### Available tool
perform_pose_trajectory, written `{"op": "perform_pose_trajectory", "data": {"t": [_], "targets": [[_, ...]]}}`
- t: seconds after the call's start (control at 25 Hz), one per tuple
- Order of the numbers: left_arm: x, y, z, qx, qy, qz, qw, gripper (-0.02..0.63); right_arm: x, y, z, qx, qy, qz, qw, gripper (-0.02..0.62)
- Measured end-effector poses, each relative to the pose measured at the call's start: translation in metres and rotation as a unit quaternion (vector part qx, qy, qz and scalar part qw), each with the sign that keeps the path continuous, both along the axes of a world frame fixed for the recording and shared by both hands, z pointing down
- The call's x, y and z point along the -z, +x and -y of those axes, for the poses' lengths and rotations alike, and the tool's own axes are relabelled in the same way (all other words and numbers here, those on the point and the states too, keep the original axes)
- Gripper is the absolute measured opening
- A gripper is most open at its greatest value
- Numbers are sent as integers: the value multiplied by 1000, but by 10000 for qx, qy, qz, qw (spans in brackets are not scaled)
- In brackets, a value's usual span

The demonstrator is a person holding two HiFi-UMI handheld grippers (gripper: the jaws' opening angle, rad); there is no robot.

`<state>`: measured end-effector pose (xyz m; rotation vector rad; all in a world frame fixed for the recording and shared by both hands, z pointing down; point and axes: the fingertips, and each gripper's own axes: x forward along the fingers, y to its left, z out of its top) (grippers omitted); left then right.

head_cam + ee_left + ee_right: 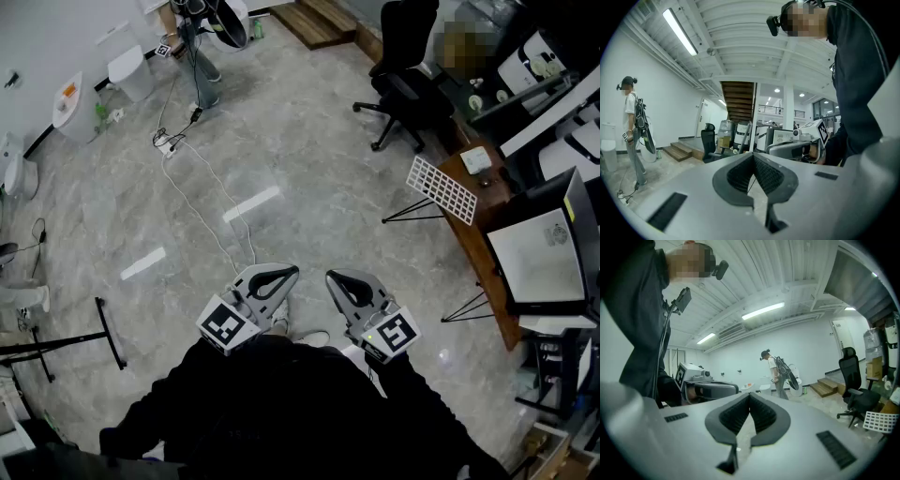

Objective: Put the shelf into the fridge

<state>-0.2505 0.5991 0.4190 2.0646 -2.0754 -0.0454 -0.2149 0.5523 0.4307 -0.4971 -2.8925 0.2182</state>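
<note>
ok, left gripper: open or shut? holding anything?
Shut and empty. In its own view the left gripper has both jaws meeting at the tips, with nothing between them.

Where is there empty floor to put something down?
Most bare floor lies between the white cable and the office chair. A smaller bare patch lies between that cable and the black stand. It's crowded on the right, around the wire shelf and the desk.
</note>
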Motion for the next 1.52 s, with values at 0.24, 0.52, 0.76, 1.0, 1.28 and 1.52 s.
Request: {"op": "perform_pose_trajectory", "data": {"t": [0.24,0.52,0.76,1.0,1.28,1.52], "targets": [[-4,-27,6,-20,10,47,10000,5,3,-25,3,-16,-4,133,9999,6],[-9,-52,11,28,79,168,9998,5,7,-46,16,-371,-291,215,9987,6],[-14,-62,40,-167,105,187,9996,5,4,-45,45,-683,-173,333,9970,6],[-15,-51,86,-699,153,151,9973,6,0,-30,88,-1095,-545,402,9917,6],[-12,-12,165,-1160,141,-4,9932,5,2,10,170,-1710,-714,480,9815,6],[-2,35,258,-1287,309,-123,9911,5,10,58,257,-1950,-448,616,9778,6]]}}
